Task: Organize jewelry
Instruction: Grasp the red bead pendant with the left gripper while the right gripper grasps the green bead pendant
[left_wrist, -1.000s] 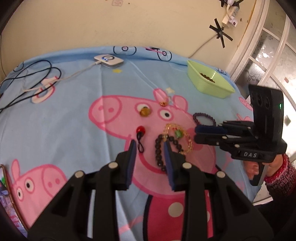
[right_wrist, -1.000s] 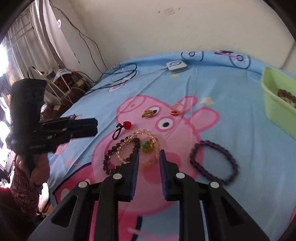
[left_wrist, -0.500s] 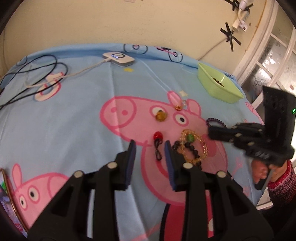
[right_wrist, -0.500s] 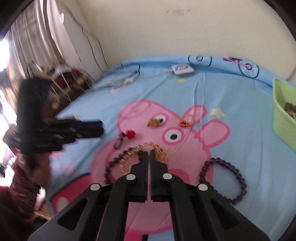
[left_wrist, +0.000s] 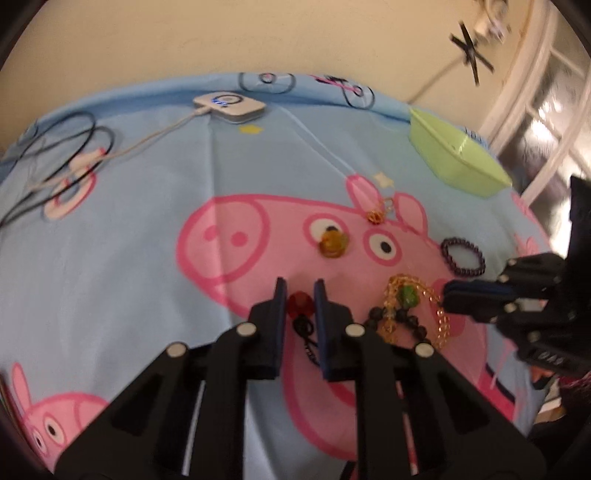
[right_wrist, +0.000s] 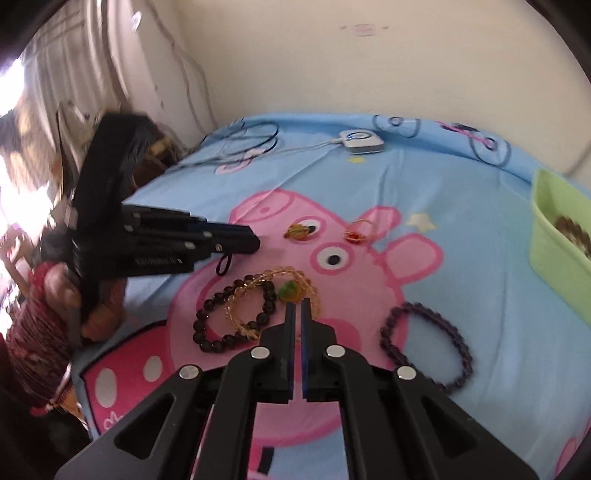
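On the blue cartoon-pig bedsheet (left_wrist: 147, 192), a red bead charm (left_wrist: 300, 303) with a black cord lies between the fingers of my left gripper (left_wrist: 300, 293). The jaws are closing and the pads touch the bead. In the right wrist view the left gripper (right_wrist: 255, 242) looks shut, with the cord loop (right_wrist: 223, 264) hanging below it. My right gripper (right_wrist: 295, 306) is shut, its tips at the gold bracelet (right_wrist: 280, 273) beside a green charm (right_wrist: 290, 290). I cannot tell whether it pinches the chain. A black bead bracelet (right_wrist: 207, 321) overlaps the gold one.
A purple bead bracelet (right_wrist: 428, 347) lies to the right, with an amber piece (left_wrist: 333, 245) and a small gold ring (left_wrist: 376, 216) farther back. A green bin (left_wrist: 458, 162) holding beads stands at the far right. A white charger (left_wrist: 229, 105) and cables (left_wrist: 55, 166) lie by the wall.
My left gripper moved forward and down onto the red charm and narrowed around it. My right gripper went from open to shut near the gold bracelet.
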